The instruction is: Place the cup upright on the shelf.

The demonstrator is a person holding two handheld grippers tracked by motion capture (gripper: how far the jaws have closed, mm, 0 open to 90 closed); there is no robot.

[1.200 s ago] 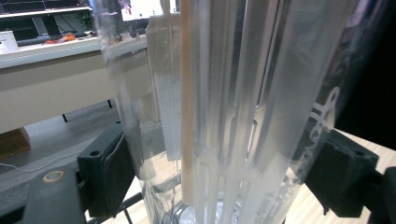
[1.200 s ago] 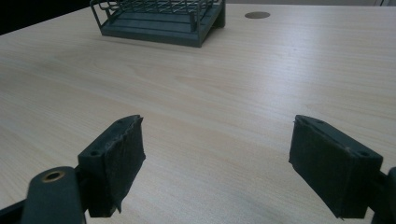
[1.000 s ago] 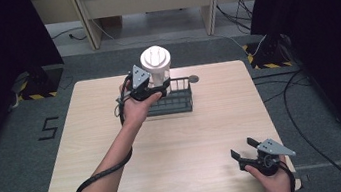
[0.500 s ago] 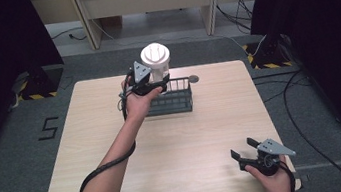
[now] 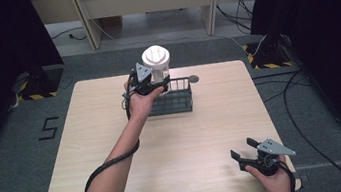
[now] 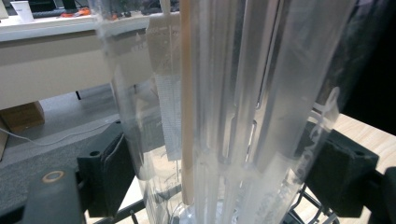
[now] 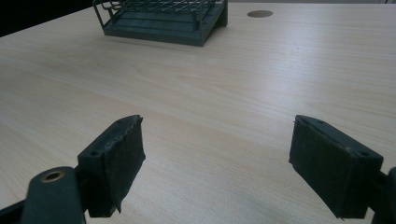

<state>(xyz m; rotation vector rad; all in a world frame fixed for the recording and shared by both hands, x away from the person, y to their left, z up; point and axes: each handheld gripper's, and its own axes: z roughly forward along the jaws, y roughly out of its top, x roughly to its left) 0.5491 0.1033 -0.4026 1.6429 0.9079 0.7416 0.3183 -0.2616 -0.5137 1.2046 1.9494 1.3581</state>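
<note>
The desk (image 5: 115,149), a pale wooden top, carries a dark wire basket (image 5: 174,98) near the middle of its far edge; in the right gripper view the same basket (image 7: 163,18) sits at the far side with a round cable hole (image 7: 260,14) just beside it. A clear ribbed plastic container (image 6: 233,112) with a white lid (image 5: 155,56) stands upright at the basket's left end, over the far edge of the desk. The left gripper (image 5: 149,81) has its jaws clamped against both sides of this container, whose foot is low among the basket wires. The right gripper (image 5: 246,148) hovers by the desk's near right corner, jaws spread wide apart with nothing between them.
</note>
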